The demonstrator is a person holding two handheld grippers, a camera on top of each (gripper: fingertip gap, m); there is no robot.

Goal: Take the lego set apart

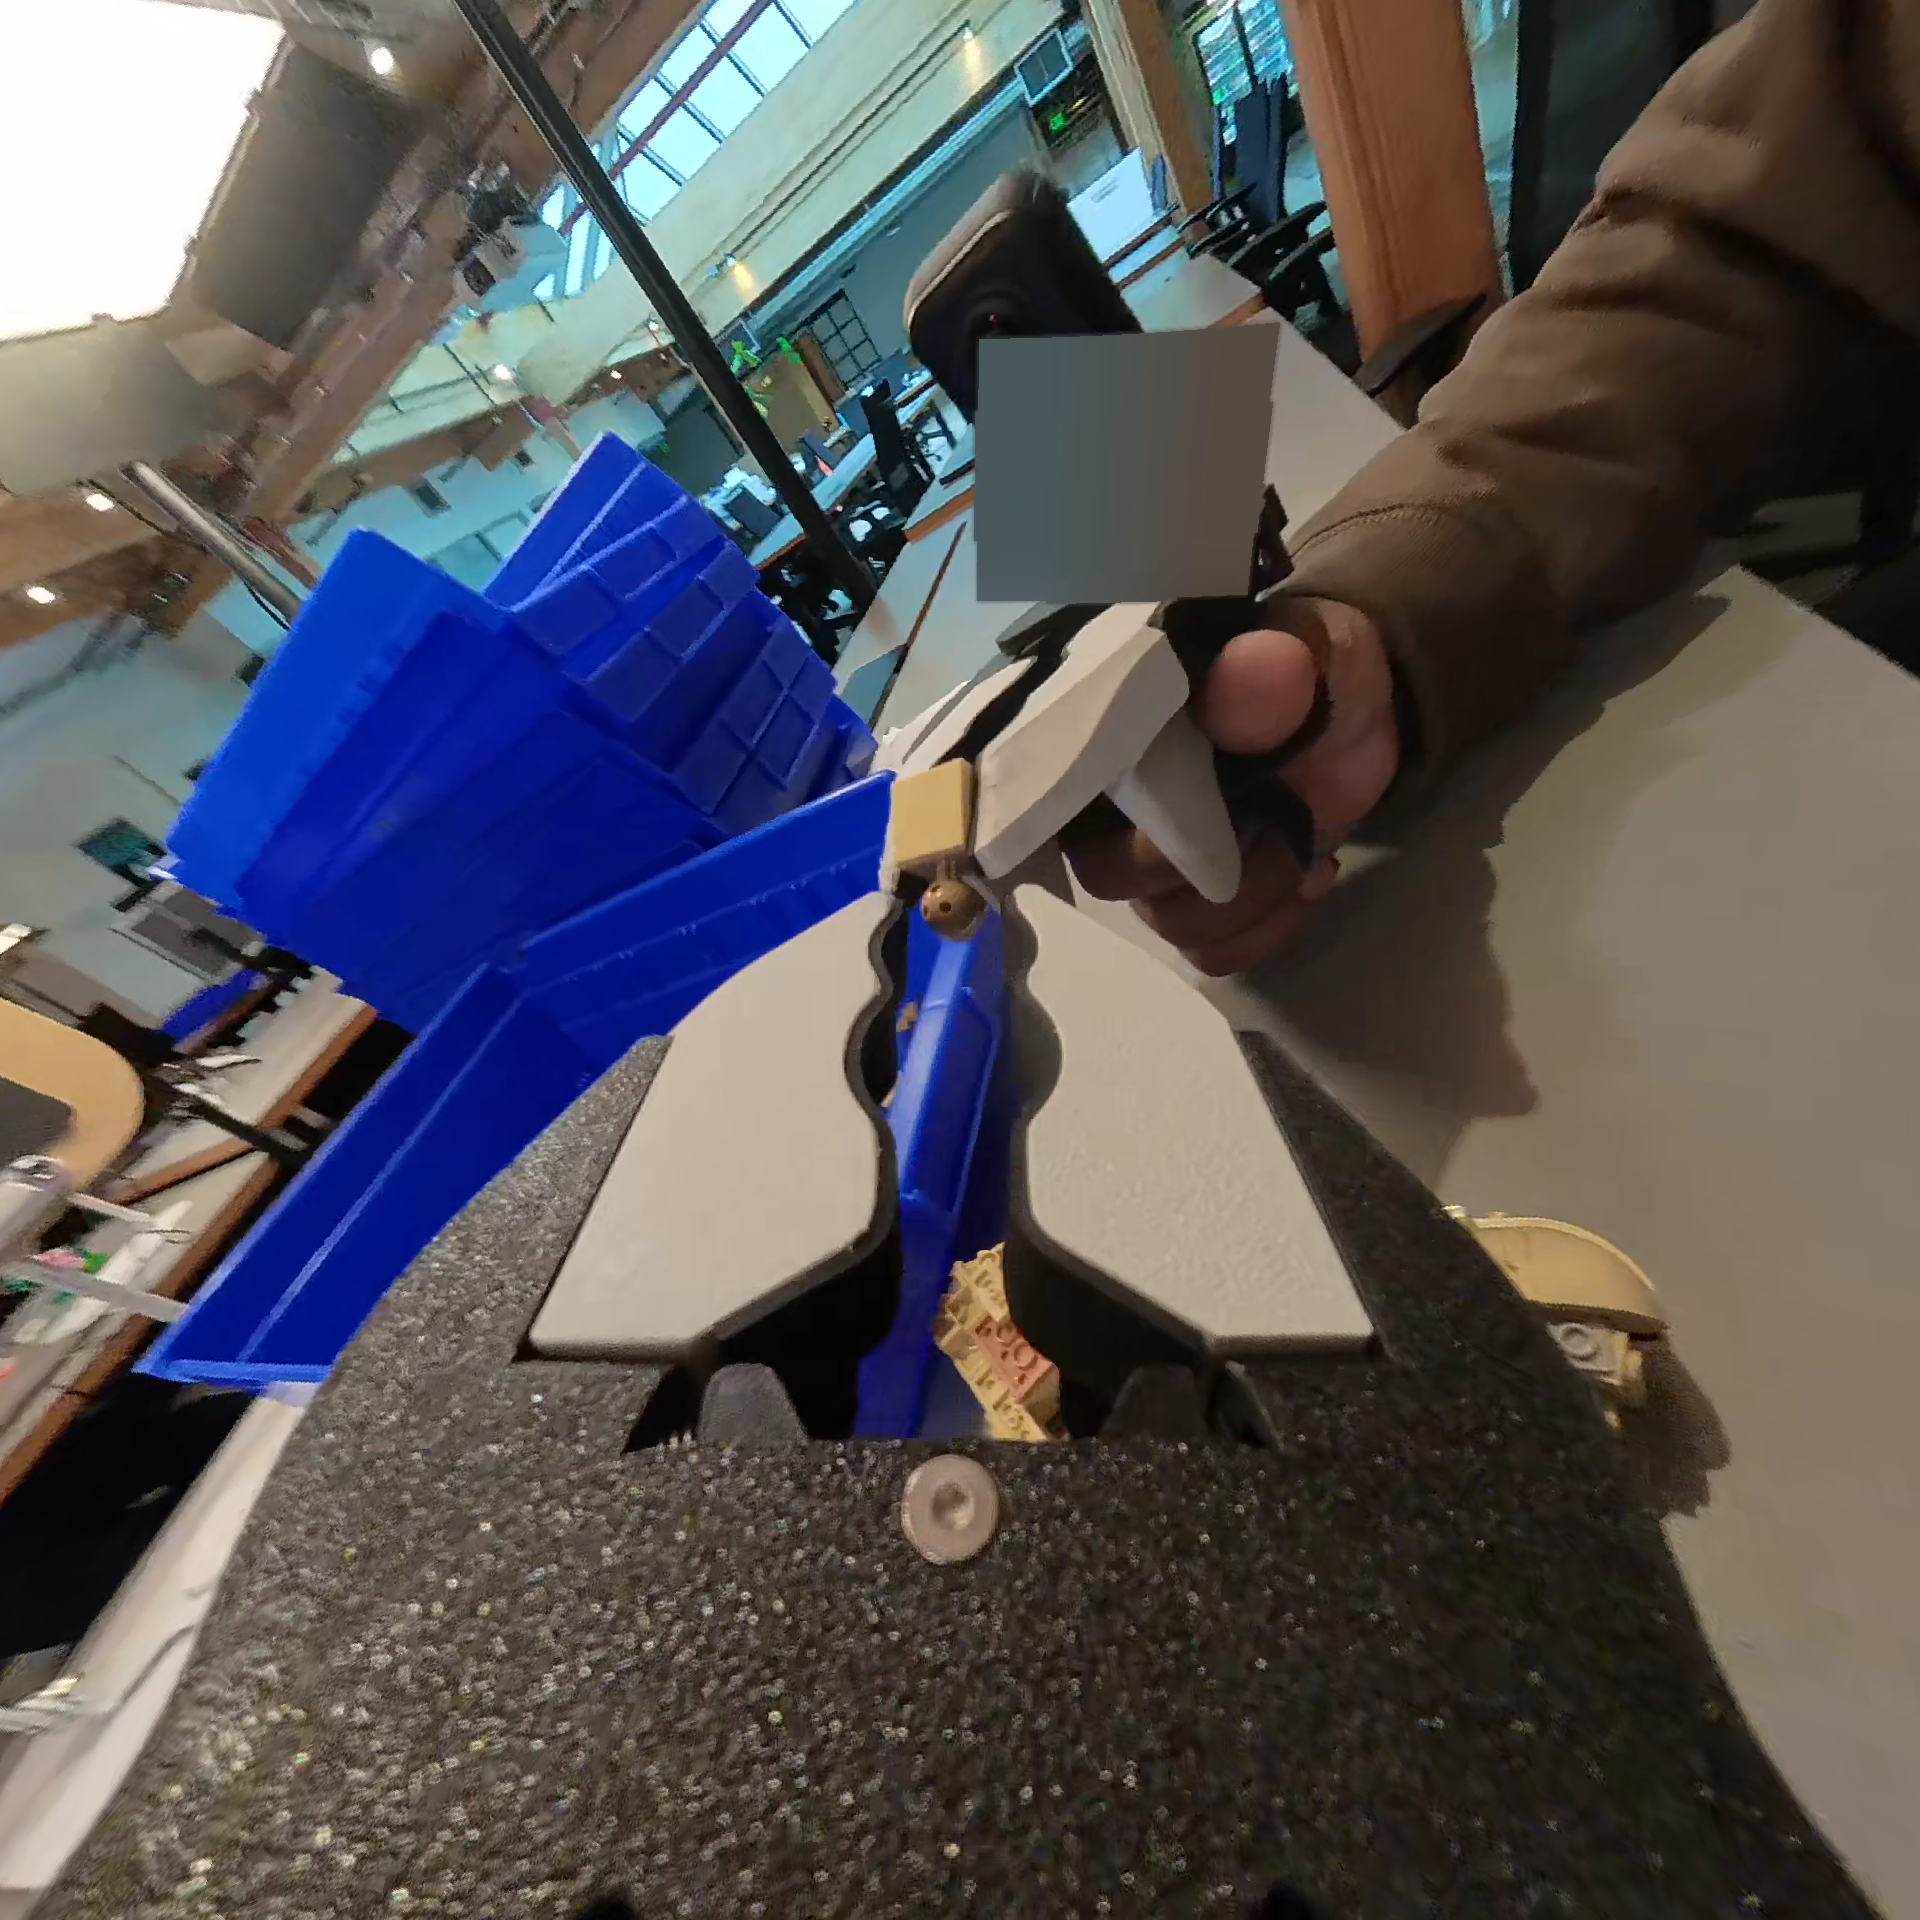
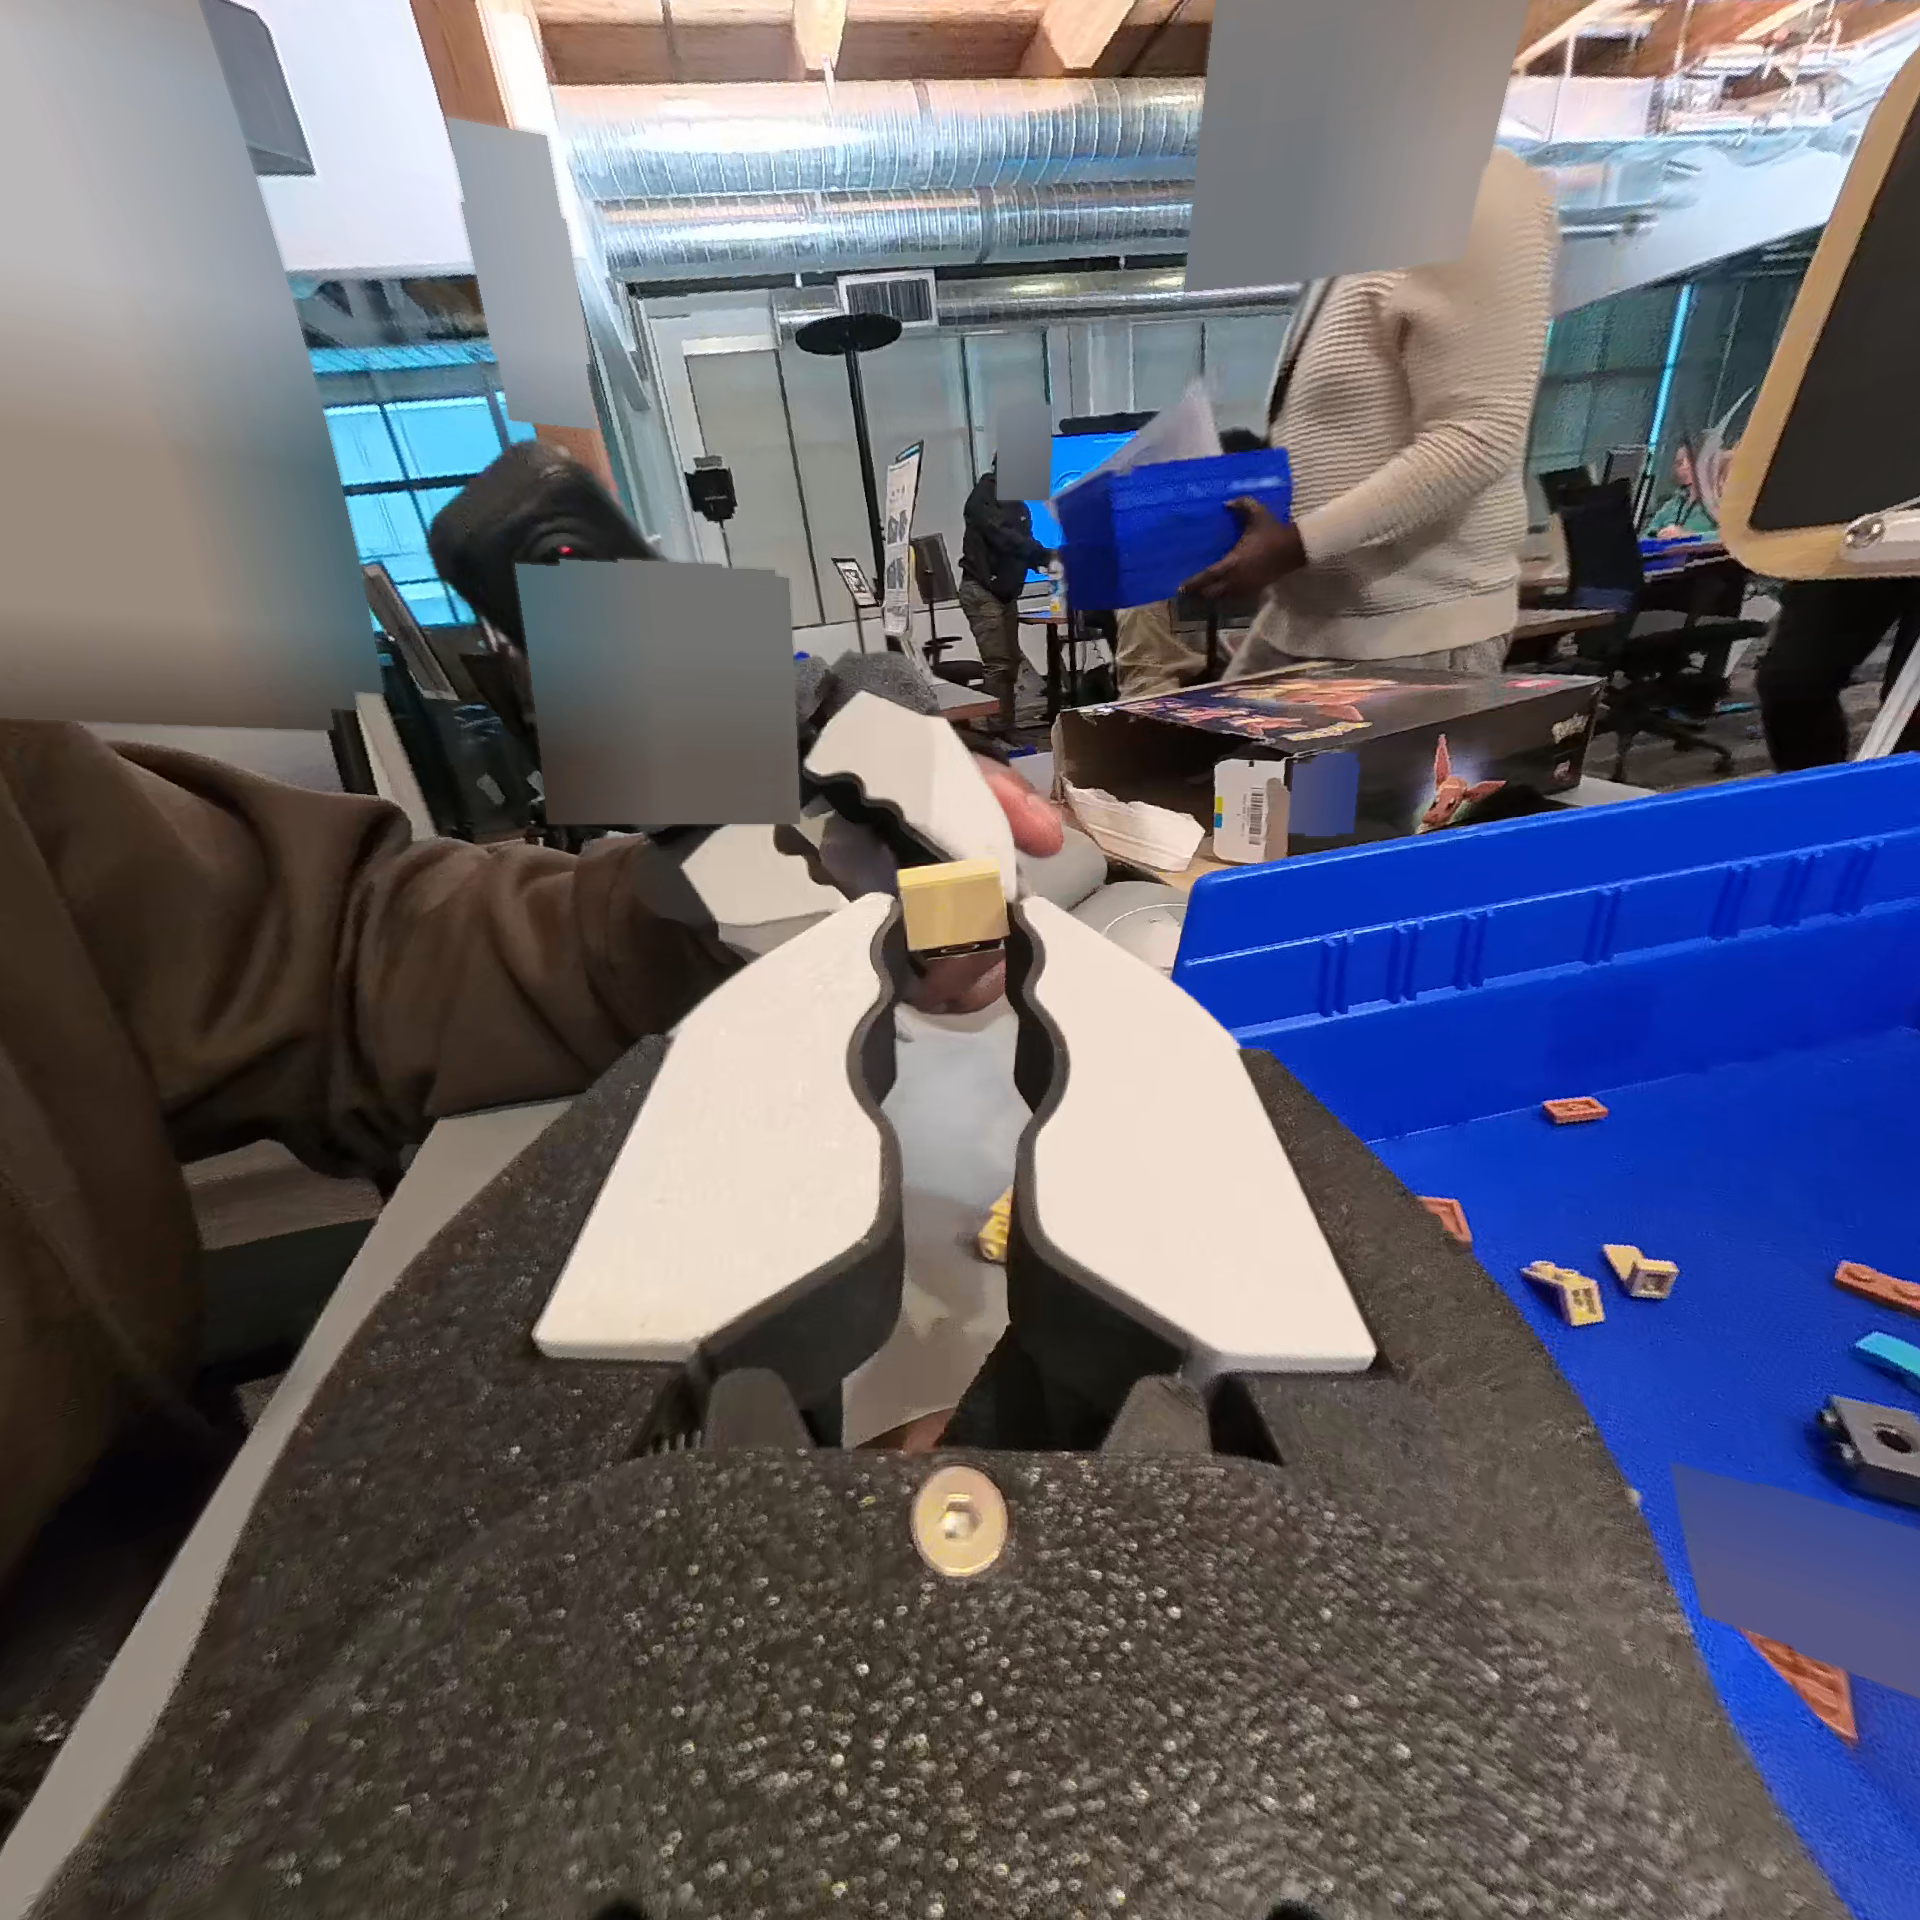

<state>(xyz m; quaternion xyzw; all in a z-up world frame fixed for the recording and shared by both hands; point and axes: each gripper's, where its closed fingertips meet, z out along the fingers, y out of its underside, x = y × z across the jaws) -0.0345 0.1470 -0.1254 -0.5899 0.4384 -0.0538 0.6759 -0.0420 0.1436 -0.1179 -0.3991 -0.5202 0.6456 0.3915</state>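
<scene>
the right gripper (image 2: 954, 920) pinches a tan brick (image 2: 951, 906) at its fingertips, a pad pressed on either side. seen from the left wrist view, the same brick (image 1: 932, 819) sits in that gripper's white tips with a small tan ball part (image 1: 952, 906) hanging under it. the left gripper (image 1: 951, 902) has its fingers drawn close together, and the ball part lies right at the gap between its tips; whether its pads press on that part or on the brick cannot be told. the two grippers meet tip to tip over the near edge of the tabletop (image 1: 1662, 987). a hand (image 1: 1278, 769) in a brown sleeve (image 1: 1621, 416) grips the right gripper's handle.

below the left fingers a blue bin (image 1: 623, 935) stands tilted in view, its rim running between them, and a heap of tan and pink bricks (image 1: 997, 1340) shows low in the gap. more blue bins (image 1: 499, 707) are stacked behind it. a cream curved part (image 1: 1569, 1278) lies on the tabletop just right of the left gripper's body.

in the right wrist view another blue bin (image 2: 1558, 935) stands to the right, with small pink, tan, teal and grey pieces (image 2: 1642, 1273) scattered on its floor. a dark cardboard box (image 2: 1351, 748) lies behind it, and farther back a person (image 2: 1403, 468) carries a stack of blue bins (image 2: 1174, 530).
</scene>
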